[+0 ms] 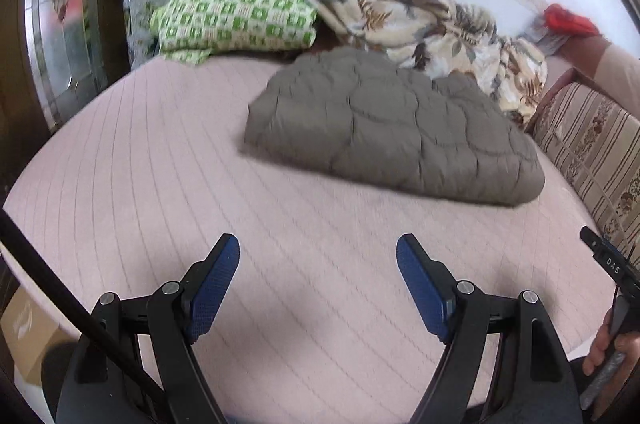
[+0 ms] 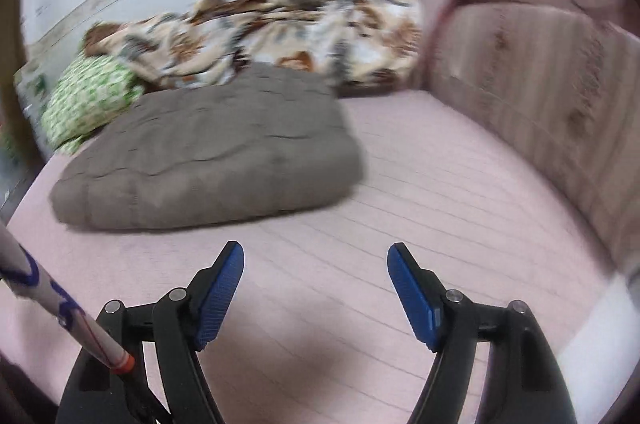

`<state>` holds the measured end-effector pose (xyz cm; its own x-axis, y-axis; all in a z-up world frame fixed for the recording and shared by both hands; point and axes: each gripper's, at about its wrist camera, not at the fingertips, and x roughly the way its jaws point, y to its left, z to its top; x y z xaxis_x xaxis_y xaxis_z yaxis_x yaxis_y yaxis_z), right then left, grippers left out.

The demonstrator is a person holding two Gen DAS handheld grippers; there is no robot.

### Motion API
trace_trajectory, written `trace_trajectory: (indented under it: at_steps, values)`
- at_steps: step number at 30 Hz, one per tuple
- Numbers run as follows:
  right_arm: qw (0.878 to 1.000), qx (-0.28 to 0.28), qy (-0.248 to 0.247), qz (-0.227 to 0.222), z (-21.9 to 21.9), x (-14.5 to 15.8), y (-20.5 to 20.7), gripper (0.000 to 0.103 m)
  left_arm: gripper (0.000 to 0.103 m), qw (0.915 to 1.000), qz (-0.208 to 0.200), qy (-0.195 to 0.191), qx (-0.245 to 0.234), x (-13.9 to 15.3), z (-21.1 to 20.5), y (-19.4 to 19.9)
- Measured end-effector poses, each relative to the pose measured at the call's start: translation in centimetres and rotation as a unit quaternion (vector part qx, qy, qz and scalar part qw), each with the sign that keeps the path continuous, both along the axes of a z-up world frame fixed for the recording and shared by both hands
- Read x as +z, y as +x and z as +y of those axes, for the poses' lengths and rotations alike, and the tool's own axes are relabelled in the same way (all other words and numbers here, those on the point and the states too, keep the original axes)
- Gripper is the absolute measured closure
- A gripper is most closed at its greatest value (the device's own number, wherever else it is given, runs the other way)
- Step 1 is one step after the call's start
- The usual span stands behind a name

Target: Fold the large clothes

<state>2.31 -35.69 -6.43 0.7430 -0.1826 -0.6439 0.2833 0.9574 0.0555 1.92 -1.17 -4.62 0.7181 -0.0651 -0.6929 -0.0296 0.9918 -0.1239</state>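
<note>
A grey-brown quilted garment [image 1: 392, 127] lies folded in a thick pad on the pink bed sheet [image 1: 160, 163]. It also shows in the right wrist view [image 2: 212, 151], left of centre. My left gripper [image 1: 318, 248] is open and empty, above the sheet and well short of the garment's near edge. My right gripper [image 2: 316, 256] is open and empty, over the bare sheet [image 2: 440, 203], just in front of the garment's near right corner.
A green-and-white checked pillow [image 1: 228, 15] and a crumpled leaf-print blanket [image 1: 420, 23] lie against the back wall. A striped padded headboard [image 1: 592, 147] runs along the right. A red cloth [image 1: 568, 17] sits on its top. A cardboard box [image 1: 28, 340] stands beside the bed at left.
</note>
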Motion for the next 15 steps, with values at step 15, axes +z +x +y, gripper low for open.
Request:
trace_trajectory:
  at_steps: [15]
  values:
    - [0.996,-0.057,-0.011,-0.061,-5.3,1.5,1.0,0.025,0.023,0.9985,0.029,0.045,-0.015,0.3,-5.5,-0.5]
